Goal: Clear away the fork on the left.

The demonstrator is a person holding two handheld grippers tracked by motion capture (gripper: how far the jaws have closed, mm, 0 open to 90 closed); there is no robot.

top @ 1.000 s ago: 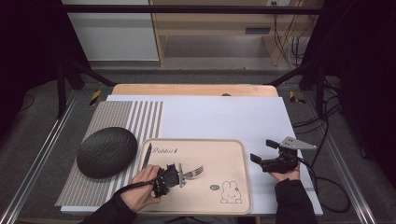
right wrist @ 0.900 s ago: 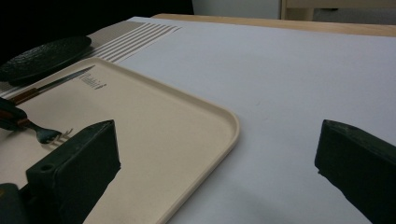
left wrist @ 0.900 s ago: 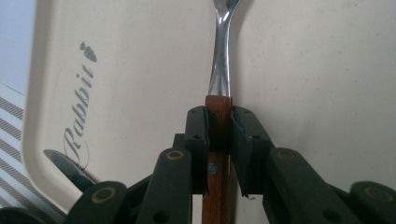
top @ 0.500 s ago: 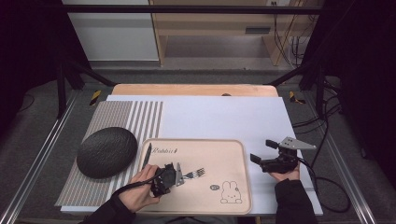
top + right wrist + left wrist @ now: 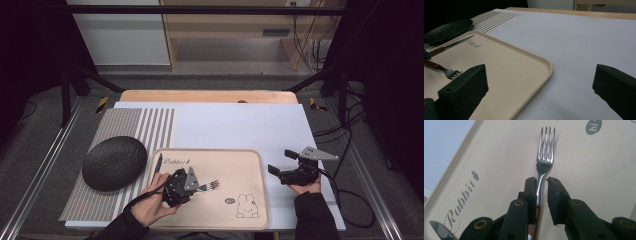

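On the beige tray (image 5: 250, 165), toward its seven o'clock corner, the left gripper (image 5: 196, 186) sits low over a fork (image 5: 545, 157) whose prongs point to three o'clock. Compared with a second ago, the fork has slid slightly toward six o'clock and the jaws have just been closing: one pad touches the metal neck, the other stands a sliver off, so the grip looks loose. A knife (image 5: 158, 164) lies at the tray's nine o'clock edge, beside a dark plate (image 5: 114, 162) on the striped mat (image 5: 125, 125). At the tray's three o'clock, the right gripper (image 5: 281, 162) is unmoved, jaws wide apart and empty.
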